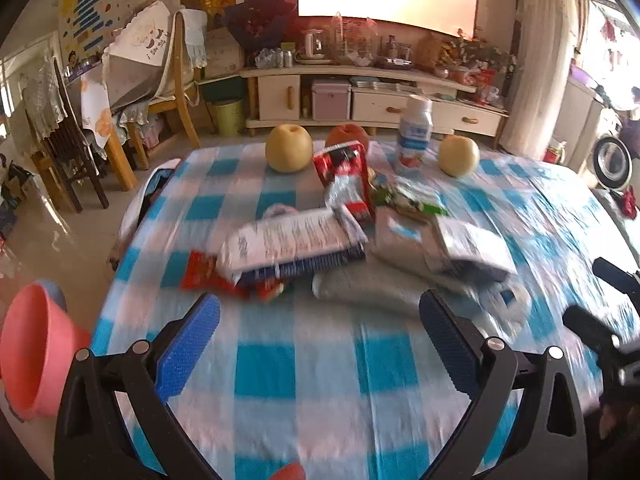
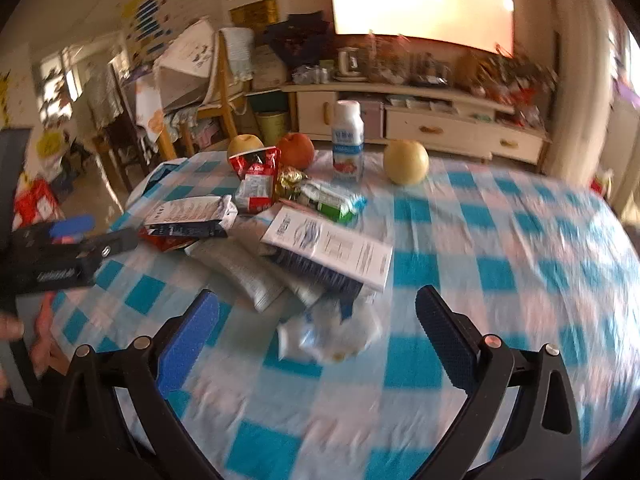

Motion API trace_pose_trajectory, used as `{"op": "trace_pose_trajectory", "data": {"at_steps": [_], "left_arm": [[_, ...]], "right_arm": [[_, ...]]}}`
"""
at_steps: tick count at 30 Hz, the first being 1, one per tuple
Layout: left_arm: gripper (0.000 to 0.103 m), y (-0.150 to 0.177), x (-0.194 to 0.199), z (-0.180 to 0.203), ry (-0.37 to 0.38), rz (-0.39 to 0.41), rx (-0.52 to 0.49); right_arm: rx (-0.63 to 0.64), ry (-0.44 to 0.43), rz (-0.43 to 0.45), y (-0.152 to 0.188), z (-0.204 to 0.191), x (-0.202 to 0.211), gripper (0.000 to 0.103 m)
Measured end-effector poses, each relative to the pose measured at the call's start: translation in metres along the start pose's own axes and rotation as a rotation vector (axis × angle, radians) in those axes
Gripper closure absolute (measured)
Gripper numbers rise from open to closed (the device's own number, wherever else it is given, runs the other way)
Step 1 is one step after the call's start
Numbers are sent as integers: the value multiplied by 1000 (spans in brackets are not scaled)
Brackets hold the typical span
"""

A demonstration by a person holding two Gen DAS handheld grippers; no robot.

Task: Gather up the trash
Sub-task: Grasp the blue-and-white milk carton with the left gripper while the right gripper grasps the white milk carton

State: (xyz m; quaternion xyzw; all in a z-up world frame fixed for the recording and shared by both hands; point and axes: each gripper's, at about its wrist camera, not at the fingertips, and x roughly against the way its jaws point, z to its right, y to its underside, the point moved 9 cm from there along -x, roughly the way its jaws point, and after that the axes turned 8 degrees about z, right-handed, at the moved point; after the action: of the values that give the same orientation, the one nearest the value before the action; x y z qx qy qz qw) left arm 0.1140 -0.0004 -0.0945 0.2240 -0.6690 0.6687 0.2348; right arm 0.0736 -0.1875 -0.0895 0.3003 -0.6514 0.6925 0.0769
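Trash pile [image 1: 320, 240] sits mid-frame in the left wrist view, on the surface [image 1: 304, 364] w/ blue-and-white check cloth. Left tool [image 1: 320, 312] spread wide at bottom of frame, blue pads apart, nothing between them; it hangs just short of the pile. Pile incl. a white printed packet [image 1: 288, 240] lying over a red wrapper [image 1: 208, 276], a red-and-white pouch [image 1: 346, 176] standing behind, a green wrapper [image 1: 412, 200] to its right, grey flat packs [image 1: 400, 236] at centre-right. All blurred, labels unreadable.

Behind the pile, upper centre: pear [image 1: 289, 148], orange fruit [image 1: 347, 134], white bottle [image 1: 415, 136], second pear [image 1: 458, 155]. Pink basin [image 1: 36, 348] at lower left edge, off the surface.

Right wrist view: right tool [image 2: 318, 310] also spread, empty, at bottom of frame. Crumpled clear plastic bag [image 2: 332, 336] lies between its fingers, a bit ahead of the tips; contact unclear. White flat box [image 2: 336, 248] lies just above the bag, centre frame. Left tool shows at mid-left edge.
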Motion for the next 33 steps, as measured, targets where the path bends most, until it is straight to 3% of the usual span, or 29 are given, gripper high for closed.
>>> {"op": "trace_pose_trajectory", "data": {"at_steps": [5,8,13,19,22,24,27,30,33], "left_arm": [[5,11,-46,10,12,-104,36],[5,10,-66,8,-40,-123,-1],[5,-4,-85,-2,-42,-79,27],[5,0,-113,-4,-111,-65,-60],[5,-4,-114,-1,-94,-72,-66],[5,-8,-110,6,-43,-53,-67],[5,-11,-107,12,-55,-36,-134],[5,-13,-111,14,-100,-13,-288],[5,-19,-123,1,-110,-18,-328]], "right_arm": [[98,-59,-88,2,7,-54,4],[135,-118,-83,0,1,-73,4],[165,-148,-78,-9,2,-90,4],[197,-187,-116,-8,-1,-110,4],[238,-199,-141,-3,-6,-122,4],[274,-203,-157,0,-7,-130,4],[281,-203,-159,-1,-3,-135,4],[253,-223,-161,-1,0,-134,4],[256,-230,-159,-1,-2,-134,4]]}}
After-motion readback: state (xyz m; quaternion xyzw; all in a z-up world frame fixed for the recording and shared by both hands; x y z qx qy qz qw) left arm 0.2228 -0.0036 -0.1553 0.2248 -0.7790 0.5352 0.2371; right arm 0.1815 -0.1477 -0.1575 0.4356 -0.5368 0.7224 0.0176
